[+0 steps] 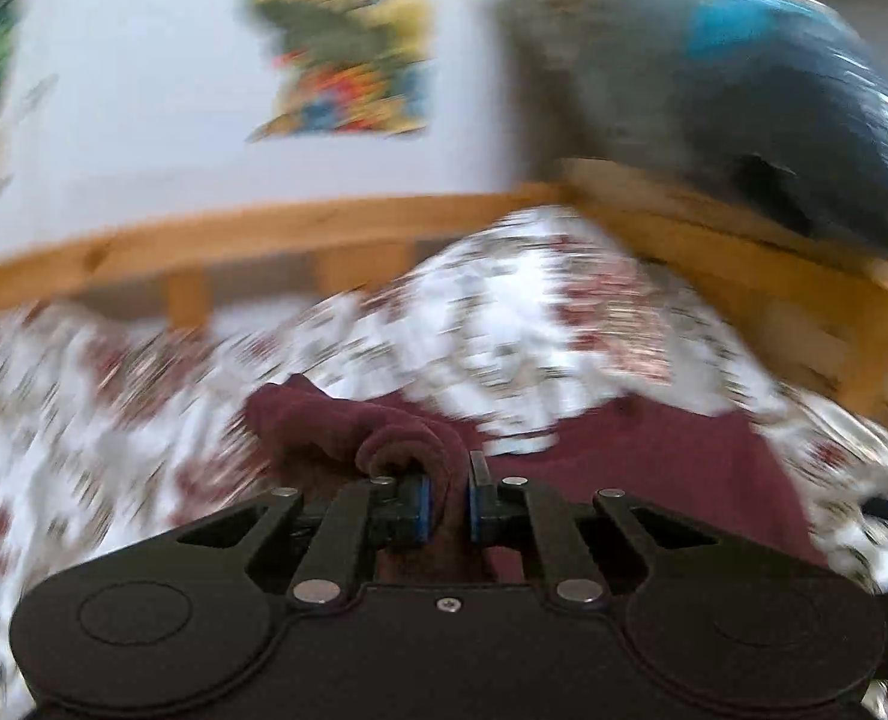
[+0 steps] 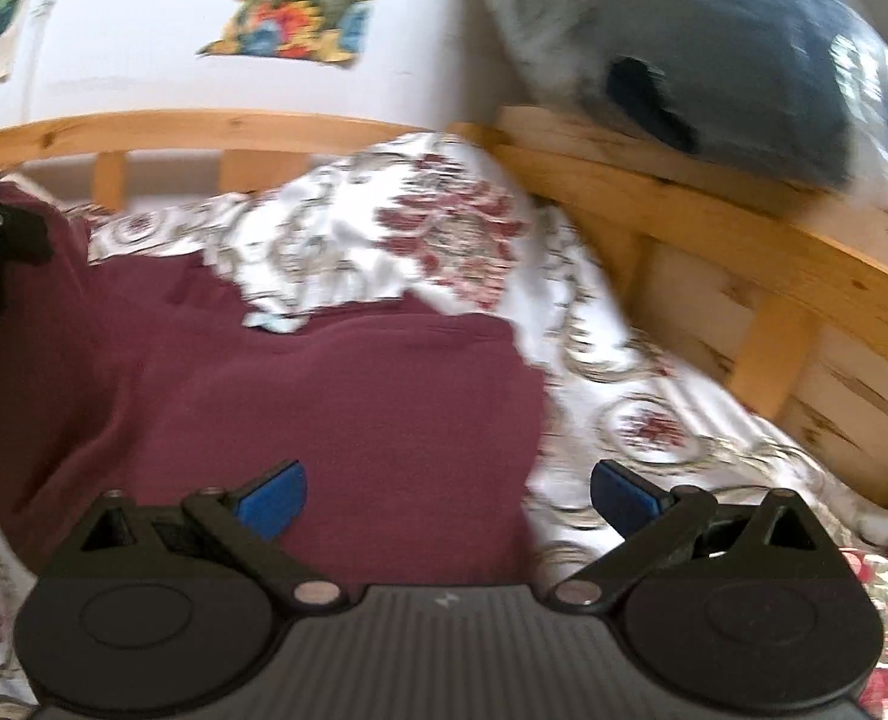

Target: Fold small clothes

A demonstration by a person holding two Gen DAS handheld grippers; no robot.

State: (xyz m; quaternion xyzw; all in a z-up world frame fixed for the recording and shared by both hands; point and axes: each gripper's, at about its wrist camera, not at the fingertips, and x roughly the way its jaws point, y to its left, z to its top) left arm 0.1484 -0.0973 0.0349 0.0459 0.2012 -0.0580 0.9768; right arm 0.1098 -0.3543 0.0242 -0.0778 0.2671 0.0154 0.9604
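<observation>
Clamped in the left gripper is a bunched edge of the maroon garment spread on the floral bedspread, right gripper gaping empty above it, so next grab the matching edge, I'd say.

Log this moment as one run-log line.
left claw: shut on maroon garment | right claw: open above it | surface: floral bedspread
</observation>
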